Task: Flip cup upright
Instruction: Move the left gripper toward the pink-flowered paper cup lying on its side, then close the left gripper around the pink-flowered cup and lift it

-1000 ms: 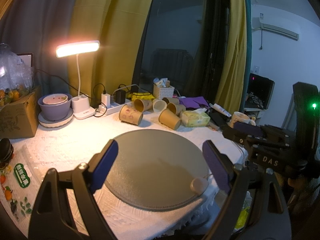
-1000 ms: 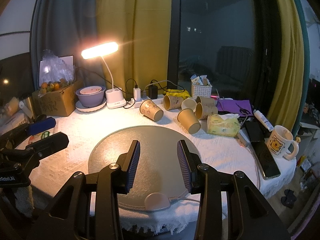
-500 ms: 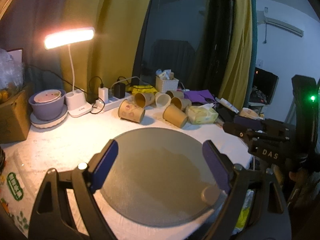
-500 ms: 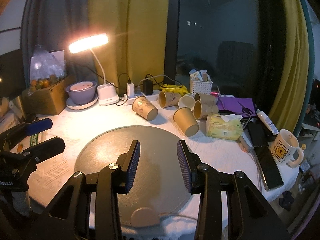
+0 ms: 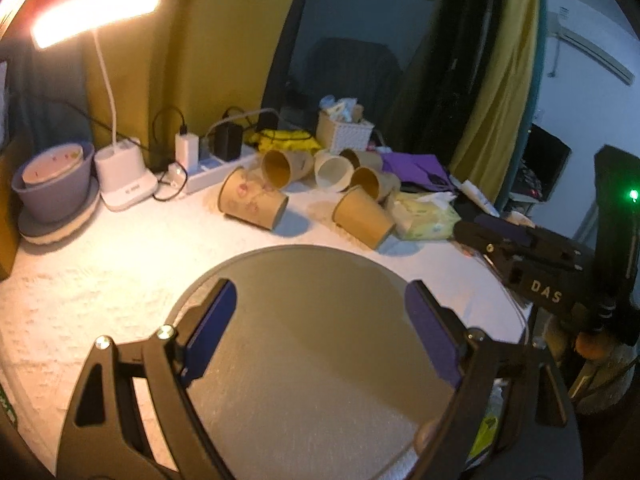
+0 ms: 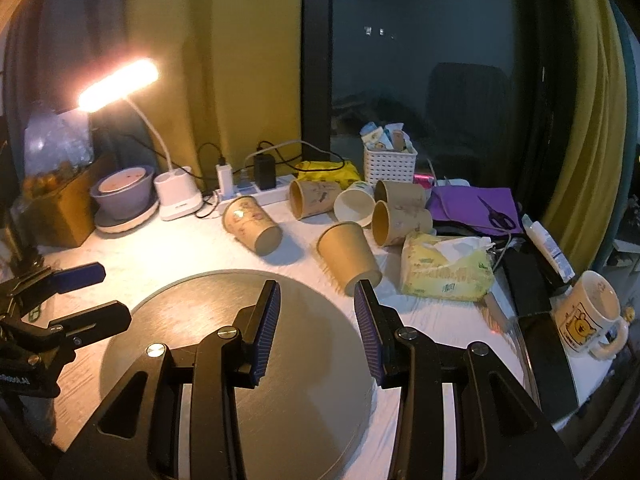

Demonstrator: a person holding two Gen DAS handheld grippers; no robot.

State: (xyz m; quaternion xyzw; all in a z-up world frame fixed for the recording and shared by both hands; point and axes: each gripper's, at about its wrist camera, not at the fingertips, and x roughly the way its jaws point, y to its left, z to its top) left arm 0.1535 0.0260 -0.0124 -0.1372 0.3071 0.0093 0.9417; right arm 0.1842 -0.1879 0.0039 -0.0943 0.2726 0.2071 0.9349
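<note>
Several brown paper cups lie on their sides at the back of the white-clothed table. The nearest is a plain cup (image 6: 349, 258) (image 5: 362, 217), base toward me, just beyond the round grey mat (image 6: 200, 320) (image 5: 320, 280). A printed cup (image 6: 252, 230) (image 5: 252, 202) lies to its left. My right gripper (image 6: 316, 304) is open and empty over the mat, its right finger close to the plain cup's base. My left gripper (image 5: 320, 312) is wide open and empty over the mat. It shows at the left of the right wrist view (image 6: 86, 296).
A lit desk lamp (image 6: 176, 200), a purple bowl (image 6: 122, 192) and a power strip (image 6: 256, 194) stand at the back left. A tissue pack (image 6: 444, 272), a phone (image 6: 548, 364) and a bear mug (image 6: 588, 316) sit at the right. A white basket (image 6: 390, 162) stands behind the cups.
Both grippers have moved forward over the mat toward the cups. The cups look larger and nearer. Both jaws keep the same opening.
</note>
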